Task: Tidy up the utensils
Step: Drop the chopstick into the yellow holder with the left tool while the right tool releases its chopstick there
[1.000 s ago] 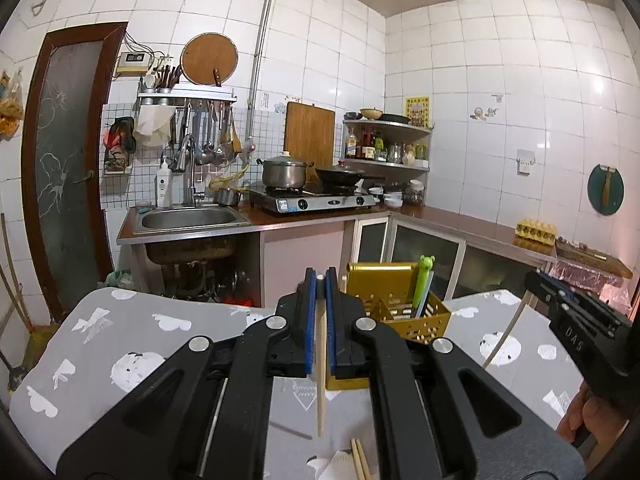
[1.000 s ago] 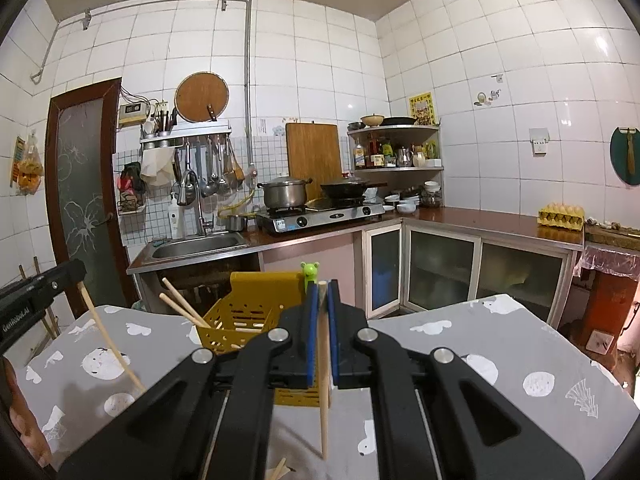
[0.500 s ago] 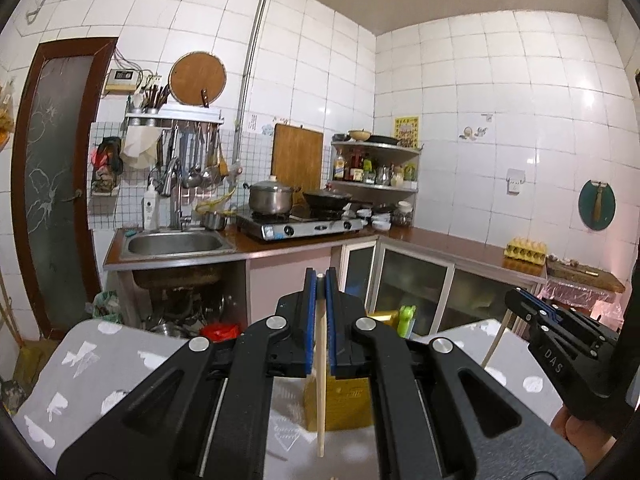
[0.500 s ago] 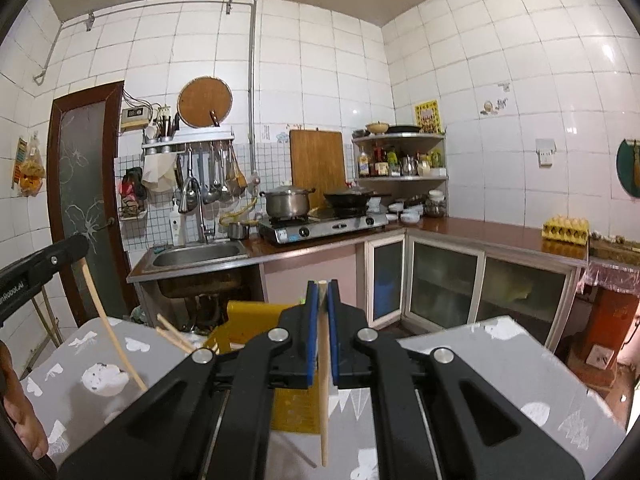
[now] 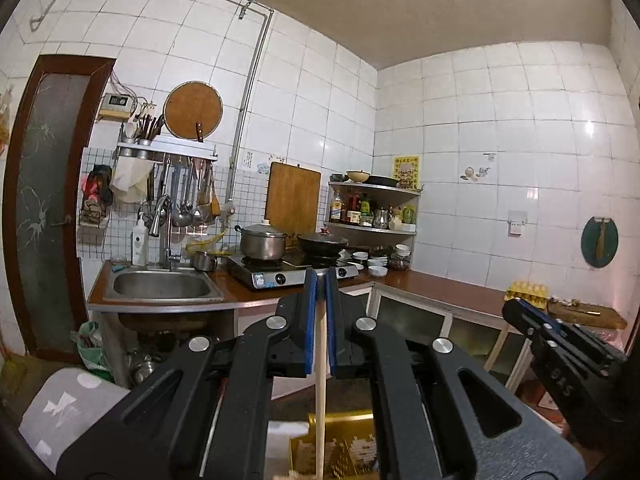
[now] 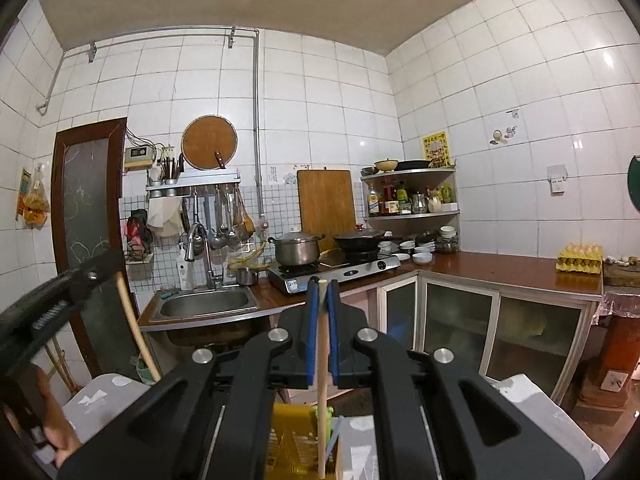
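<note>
My left gripper (image 5: 320, 280) is shut on a pale wooden chopstick (image 5: 320, 392) that hangs straight down between its blue pads. Below it shows the yellow slotted utensil basket (image 5: 340, 448) at the bottom edge. My right gripper (image 6: 323, 286) is likewise shut on a second chopstick (image 6: 322, 400), whose lower end hangs over the yellow basket (image 6: 292, 440) beside a green-topped utensil (image 6: 326, 416). In the left wrist view the right gripper (image 5: 516, 310) appears at the right with its chopstick (image 5: 496, 348). In the right wrist view the left gripper (image 6: 108, 264) appears at the left, chopstick (image 6: 136, 332) angled down.
The grey patterned tablecloth (image 5: 72, 404) lies below both grippers. Behind are a sink (image 5: 160, 286), a stove with a pot (image 5: 262, 242) and a wok (image 5: 322, 242), a corner shelf (image 6: 412, 196) and an egg tray (image 6: 580, 260). A hand (image 6: 56, 432) shows at lower left.
Both grippers rose, each still shut on its chopstick. The table and yellow basket sank toward the bottom of both views; more ceiling and wall show now.
</note>
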{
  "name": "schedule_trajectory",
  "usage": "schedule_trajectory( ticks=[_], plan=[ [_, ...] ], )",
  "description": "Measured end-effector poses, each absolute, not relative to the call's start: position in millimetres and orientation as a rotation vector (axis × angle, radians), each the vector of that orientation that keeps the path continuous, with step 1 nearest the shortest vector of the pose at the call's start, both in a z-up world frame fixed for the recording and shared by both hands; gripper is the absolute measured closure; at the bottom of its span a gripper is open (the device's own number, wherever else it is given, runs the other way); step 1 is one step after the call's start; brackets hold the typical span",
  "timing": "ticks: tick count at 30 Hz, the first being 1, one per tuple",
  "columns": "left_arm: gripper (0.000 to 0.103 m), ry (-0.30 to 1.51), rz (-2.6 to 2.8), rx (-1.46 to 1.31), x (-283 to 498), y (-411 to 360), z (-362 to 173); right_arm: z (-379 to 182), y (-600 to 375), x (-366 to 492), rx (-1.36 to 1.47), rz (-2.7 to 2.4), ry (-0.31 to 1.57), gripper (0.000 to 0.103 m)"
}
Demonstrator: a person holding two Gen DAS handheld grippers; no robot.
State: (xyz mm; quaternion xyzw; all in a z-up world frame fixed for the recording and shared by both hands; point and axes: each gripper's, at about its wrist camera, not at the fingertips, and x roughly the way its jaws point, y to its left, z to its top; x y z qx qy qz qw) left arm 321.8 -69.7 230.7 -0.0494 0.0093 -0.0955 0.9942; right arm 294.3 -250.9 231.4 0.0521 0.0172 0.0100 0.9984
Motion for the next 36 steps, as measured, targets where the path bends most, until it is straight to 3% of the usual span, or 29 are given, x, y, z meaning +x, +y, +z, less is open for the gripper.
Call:
schedule_trajectory(
  ticks=[6,13,20,21,23,24,25,29,32,36],
  plan=[
    [0.1,0.056,-0.179,-0.102,366.6,-73.1,207.4,209.4,-249.0,334.2,0.101,0.027,0.089,0.098],
    [0.1,0.215,-0.184,-0.142,414.7,-67.1,145.2,161.2,-252.4,367.0,0.068,0.017,0.207,0.098],
    [0.099,0.294,-0.182,-0.139,408.5,-51.9,122.8,129.2,-255.6,373.4,0.039,-0.002,0.295,0.097],
    [0.094,0.301,-0.184,-0.142,403.1,-47.6,126.5,128.8,-256.5,372.6,0.036,-0.01,0.302,0.096],
    [0.07,0.304,-0.182,-0.15,392.7,-41.5,133.5,129.9,-260.8,366.0,0.04,-0.042,0.32,0.084],
    [0.046,0.297,-0.169,-0.152,385.7,-37.2,139.1,131.7,-264.7,360.5,0.055,-0.057,0.321,0.058],
    [0.034,0.278,-0.154,-0.153,375.4,-32.3,145.7,134.5,-268.2,355.0,0.07,-0.068,0.312,0.043],
    [0.022,0.245,-0.144,-0.135,335.6,-16.0,164.9,141.8,-278.4,325.4,0.093,-0.102,0.312,0.043],
    [0.005,0.23,-0.142,-0.125,309.0,-4.8,171.6,140.3,-279.1,303.1,0.09,-0.123,0.333,0.043],
    [0.005,0.236,-0.127,-0.108,275.3,8.5,167.1,126.1,-273.4,279.0,0.065,-0.145,0.381,0.043]
  ],
)
